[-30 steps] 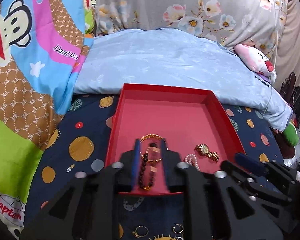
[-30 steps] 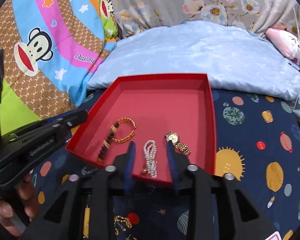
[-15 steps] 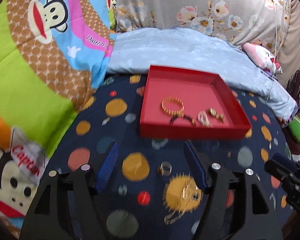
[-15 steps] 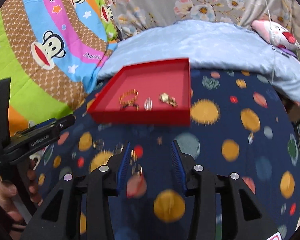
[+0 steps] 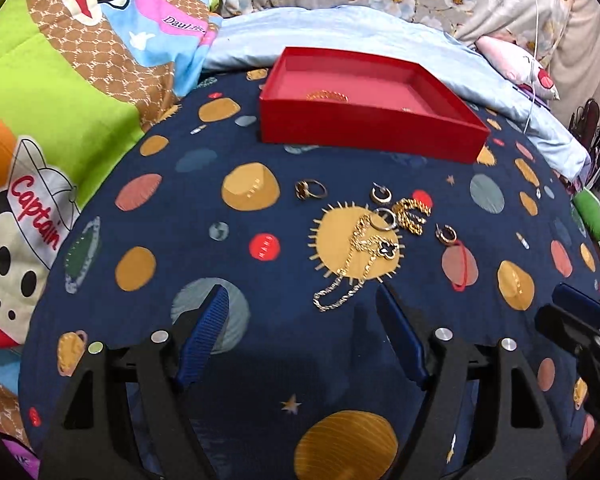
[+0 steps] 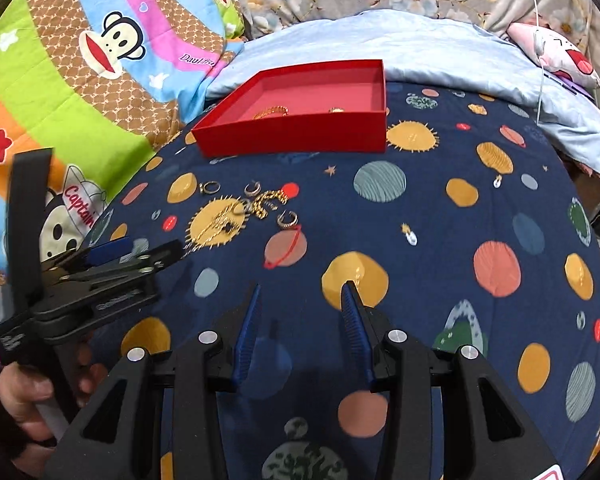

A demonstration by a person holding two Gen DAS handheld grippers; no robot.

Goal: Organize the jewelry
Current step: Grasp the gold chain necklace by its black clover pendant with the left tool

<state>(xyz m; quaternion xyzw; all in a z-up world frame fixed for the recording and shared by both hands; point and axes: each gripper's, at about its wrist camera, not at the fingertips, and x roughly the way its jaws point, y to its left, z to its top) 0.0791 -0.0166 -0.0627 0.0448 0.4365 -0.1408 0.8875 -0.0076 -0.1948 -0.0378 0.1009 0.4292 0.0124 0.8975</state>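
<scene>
Both tongs have pulled back from the red tray (image 5: pixel 364 132) toward the near edge of the bed, so the loose jewelry on the planet-print bedspread (image 5: pixel 180 208) now lies ahead of them; to my eye the next pickup is about to start.

Nearest, the left tongs (image 5: pixel 300 312) gape wide and hold nothing, levelled low over the bedspread, with the gold chain necklace (image 5: pixel 356 264) just beyond their tips. The right tongs (image 6: pixel 300 300) are likewise spread and empty, off to the right.

Past the necklace lie hoop earrings (image 5: pixel 381 194), a twisted gold piece (image 5: pixel 412 216) and, to the left, a ring (image 5: pixel 310 189). Farthest, the tray already holds a gold bangle (image 5: pixel 327 96).
</scene>
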